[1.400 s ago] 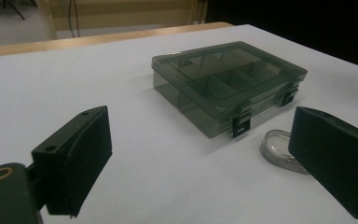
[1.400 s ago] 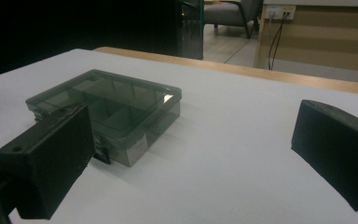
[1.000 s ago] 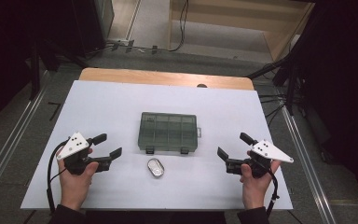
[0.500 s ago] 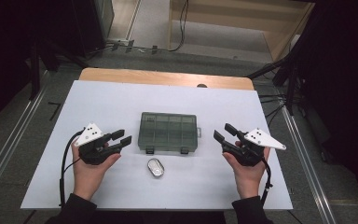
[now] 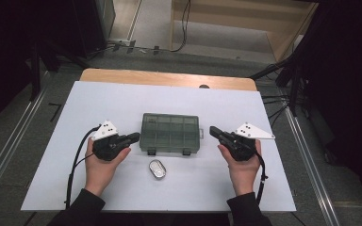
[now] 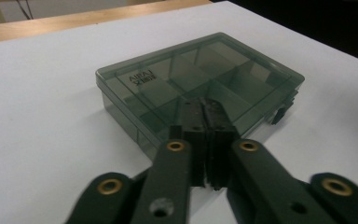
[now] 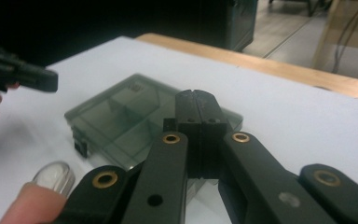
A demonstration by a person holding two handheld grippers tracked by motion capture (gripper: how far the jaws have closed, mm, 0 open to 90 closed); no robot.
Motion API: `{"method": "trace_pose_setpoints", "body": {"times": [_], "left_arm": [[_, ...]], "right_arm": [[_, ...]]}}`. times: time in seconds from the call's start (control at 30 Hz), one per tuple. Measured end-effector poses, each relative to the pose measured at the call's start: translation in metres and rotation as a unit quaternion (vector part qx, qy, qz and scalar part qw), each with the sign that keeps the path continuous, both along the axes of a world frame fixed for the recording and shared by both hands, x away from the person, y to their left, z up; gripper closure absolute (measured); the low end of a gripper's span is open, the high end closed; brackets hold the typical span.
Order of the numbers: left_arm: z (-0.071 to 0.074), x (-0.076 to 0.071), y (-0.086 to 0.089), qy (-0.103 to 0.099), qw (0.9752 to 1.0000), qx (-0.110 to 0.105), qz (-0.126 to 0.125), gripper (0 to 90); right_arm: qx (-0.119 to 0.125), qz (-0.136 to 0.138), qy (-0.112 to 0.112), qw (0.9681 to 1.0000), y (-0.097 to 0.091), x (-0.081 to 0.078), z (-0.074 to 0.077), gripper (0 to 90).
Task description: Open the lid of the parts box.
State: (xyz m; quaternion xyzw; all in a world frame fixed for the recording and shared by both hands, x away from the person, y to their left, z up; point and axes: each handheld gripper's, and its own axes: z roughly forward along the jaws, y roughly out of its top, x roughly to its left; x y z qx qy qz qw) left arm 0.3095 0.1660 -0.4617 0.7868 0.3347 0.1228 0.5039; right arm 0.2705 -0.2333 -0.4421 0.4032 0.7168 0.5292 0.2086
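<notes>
Seen from above, a person's two hands come in from the bottom edge of the frame, each holding a black two-jaw claw. The left claw [image 5: 134, 137] sits left of centre, its jaws pressed together with nothing between them; they have just been closing. Its tip lies just beside the left edge of a smoky green compartment box [image 5: 170, 132], though whether it touches cannot be told. The right claw [image 5: 214, 131] sits right of centre, jaws likewise pressed together and empty (they too have just been closing), its tip near the box's right edge with a small gap.

The box lies flat with its lid closed in the middle of the frame, two latches on the side nearest the person. In the left claw's own view the box [image 6: 200, 84] lies beyond the closed tips, its dividers visible through the lid. A small oval tin [image 5: 157, 168] with a clear top lies below the box, apart from it.

The desk [image 5: 99, 103] is white, with a wooden strip along its far edge. Around it are grey floor, cables and dark surroundings.
</notes>
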Motion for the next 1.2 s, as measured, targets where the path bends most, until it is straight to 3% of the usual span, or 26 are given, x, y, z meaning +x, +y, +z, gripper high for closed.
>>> {"method": "trace_pose_setpoints", "body": {"times": [0.17, 0.2, 0.23, 0.27, 0.3, 0.33, 0.37, 0.8, 1.0, 1.2], "left_arm": [[-0.006, 0.004, 0.0, 0.013, 0.9997, -0.008, -0.017, 89.0], [-0.006, 0.004, 0.0, 0.014, 0.9997, -0.009, -0.019, 89.0], [-0.007, 0.005, -0.001, 0.017, 0.9996, -0.009, -0.02, 89.0], [-0.008, 0.005, -0.001, 0.018, 0.9995, -0.008, -0.023, 89.0], [-0.009, 0.005, -0.002, 0.02, 0.9995, -0.003, -0.025, 89.1], [-0.01, 0.004, -0.003, 0.021, 0.9994, 0.002, -0.029, 89.1], [-0.011, 0.003, -0.004, 0.02, 0.9991, 0.011, -0.035, 89.0], [-0.02, 0.006, 0.001, 0.05, 0.9973, 0.021, -0.05, 89.1], [-0.023, 0.008, 0.004, 0.058, 0.9969, 0.02, -0.049, 89.1], [-0.023, 0.01, 0.011, 0.056, 0.9972, 0.02, -0.044, 89.1]], "right_arm": [[-0.032, 0.017, -0.004, 0.9993, 0.003, 0.008, -0.015, 88.4], [-0.037, 0.026, -0.012, 0.9989, 0.004, 0.01, -0.019, 88.4], [-0.045, 0.047, -0.006, 0.9979, 0.004, 0.014, -0.026, 88.3], [-0.045, 0.047, -0.006, 0.9979, 0.004, 0.014, -0.026, 88.3], [-0.053, 0.053, 0.017, 0.997, 0.005, 0.015, -0.031, 88.4], [-0.053, 0.053, 0.017, 0.997, 0.005, 0.015, -0.031, 88.4], [-0.057, 0.047, 0.034, 0.9967, 0.005, 0.014, -0.032, 88.4], [-0.064, 0.059, 0.084, 0.9927, -0.006, 0.011, -0.041, 88.4], [-0.105, 0.058, 0.104, 0.9873, 0.001, 0.012, -0.046, 88.3], [-0.118, 0.077, 0.114, 0.9836, 0.002, 0.013, -0.048, 88.3]]}}
